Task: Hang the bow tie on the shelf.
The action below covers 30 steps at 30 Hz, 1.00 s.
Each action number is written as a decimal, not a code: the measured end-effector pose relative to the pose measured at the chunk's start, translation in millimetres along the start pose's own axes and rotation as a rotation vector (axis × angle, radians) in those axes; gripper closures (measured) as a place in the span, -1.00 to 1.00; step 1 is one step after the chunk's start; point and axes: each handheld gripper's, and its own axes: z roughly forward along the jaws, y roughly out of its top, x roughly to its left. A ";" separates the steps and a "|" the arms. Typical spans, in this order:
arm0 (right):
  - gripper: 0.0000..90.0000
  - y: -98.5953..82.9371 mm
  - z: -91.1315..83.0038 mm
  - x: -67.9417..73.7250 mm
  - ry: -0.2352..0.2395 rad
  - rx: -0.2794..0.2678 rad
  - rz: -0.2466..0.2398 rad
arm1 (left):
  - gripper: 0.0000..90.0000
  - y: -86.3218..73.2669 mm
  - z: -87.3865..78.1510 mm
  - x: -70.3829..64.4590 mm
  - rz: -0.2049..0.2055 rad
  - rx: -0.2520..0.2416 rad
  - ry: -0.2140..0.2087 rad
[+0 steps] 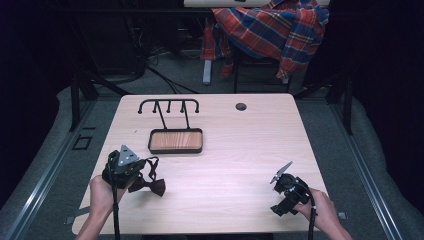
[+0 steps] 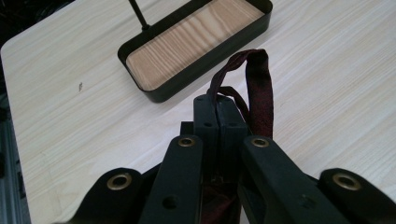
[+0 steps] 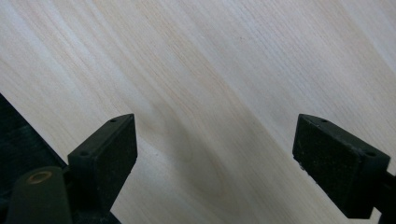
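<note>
While the left gripper hangs just above the near left part of the pale wooden table, its jaws are pressed together on the thin strap of a dark maroon bow tie, whose bow dangles to the gripper's right, close to or touching the tabletop. From the left gripper view the strap loops up out of the shut jaws and falls back beside them. Ahead of it, toward the far left of the table, stands a black hook rack whose posts rise from a shallow black tray with a wood-grain floor. The right gripper rests low near the table's near right edge, well apart from the tie, its jaws spread wide over bare wood with nothing between them.

Judging by the layout, the work is carrying the tie to the rack or its tray. To do it well, the left gripper would lift until the bow clears the tray's rim, keep its pinch firm so the slim strap cannot slip, and move slowly so the bow does not swing into the posts
</note>
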 end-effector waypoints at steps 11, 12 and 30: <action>-0.70 3.2 -0.1 0.9 -0.012 0.002 -0.016 | 0.98 8.2 -1.3 9.7 0.000 0.002 0.016; -0.70 3.9 0.1 1.3 -0.010 0.003 -0.019 | 0.98 8.3 -0.7 10.0 -0.003 0.002 0.019; -0.70 0.5 -1.1 2.5 -0.010 0.004 -0.033 | 0.98 19.4 -3.9 24.5 -0.010 -0.014 0.050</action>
